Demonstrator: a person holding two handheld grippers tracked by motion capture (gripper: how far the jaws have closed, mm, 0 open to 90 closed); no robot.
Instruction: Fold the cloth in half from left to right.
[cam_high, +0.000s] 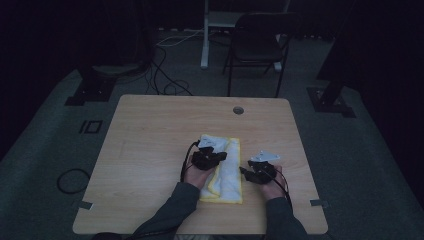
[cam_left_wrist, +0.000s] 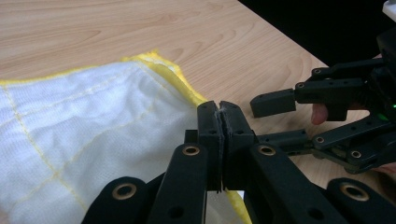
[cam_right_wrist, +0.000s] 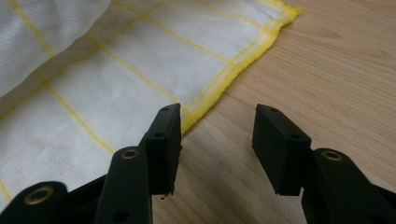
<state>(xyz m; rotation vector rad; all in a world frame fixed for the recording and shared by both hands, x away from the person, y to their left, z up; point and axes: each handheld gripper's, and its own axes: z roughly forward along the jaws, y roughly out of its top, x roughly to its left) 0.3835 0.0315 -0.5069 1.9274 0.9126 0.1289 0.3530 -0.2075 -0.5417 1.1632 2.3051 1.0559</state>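
— How many cloths are there, and where?

— One: a white woven cloth with yellow hem and yellow grid lines (cam_high: 226, 170), folded into a long strip, lying in the lower middle of the high view on the light wooden table (cam_high: 150, 150).

— And the tools?

— Two black two-jaw grippers, one in each hand. The left gripper (cam_left_wrist: 219, 122) sits over the cloth's left part in the high view. In its own view, at centre bottom, its jaws are pressed together with only a few white fibres showing in the seam; whether they pinch the cloth's yellow edge beneath them I cannot tell. The right gripper (cam_right_wrist: 217, 140) rests just right of the cloth, jaws wide apart and holding nothing, its left jaw over the yellow hem.

— Anything else to count?

— One dark folding chair (cam_high: 256, 47) at the upper middle, one round hole (cam_high: 238, 110) near the table's far edge, some cables (cam_high: 165, 75) on the floor.

— Any writing?

— None I can read.
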